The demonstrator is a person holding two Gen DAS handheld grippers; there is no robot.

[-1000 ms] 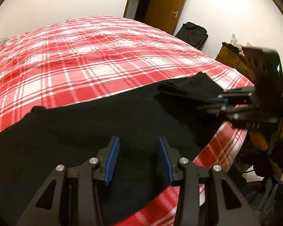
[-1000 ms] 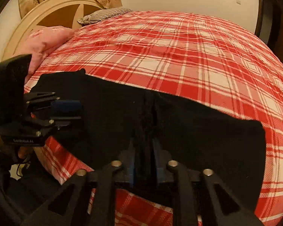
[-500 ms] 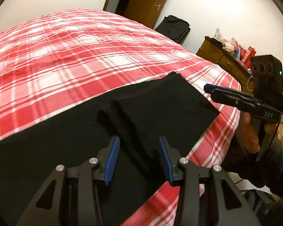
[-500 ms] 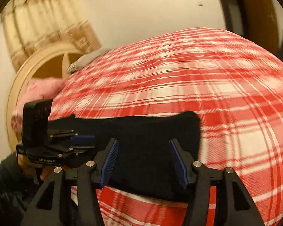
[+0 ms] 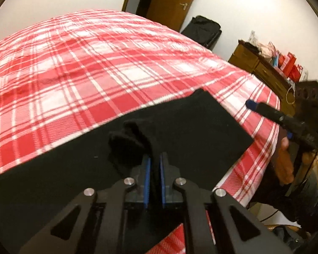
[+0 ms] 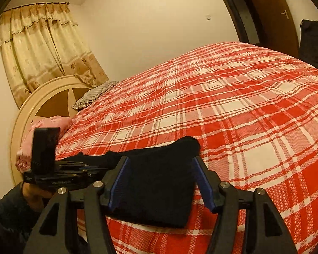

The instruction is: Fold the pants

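While the black pants (image 5: 190, 127) lie along the near edge of the bed, over the red and white plaid cover (image 5: 84, 67), we start at the left of the left wrist view, where the dark cloth spreads flat toward the frame's edge. Near the middle, our left gripper (image 5: 154, 165) has its blue pads pressed nearly together on a raised pleat of the pants, which bunches up just ahead of the fingertips. Further right, the folded end of the pants forms a squared corner close to the bed's side. Beyond it our right gripper (image 5: 250, 104) hangs above the cover, seen side-on.

In the right wrist view, at the far left, we see the headboard (image 6: 44, 97) and a pink pillow (image 6: 48, 124), then the left gripper (image 6: 80, 169) low against the cloth. In the centre, our right gripper (image 6: 161, 165) holds its fingers wide apart, with the pants (image 6: 159, 182) lying between and below them, ungripped. To the right, the cover stretches toward a brown door (image 6: 275, 14).
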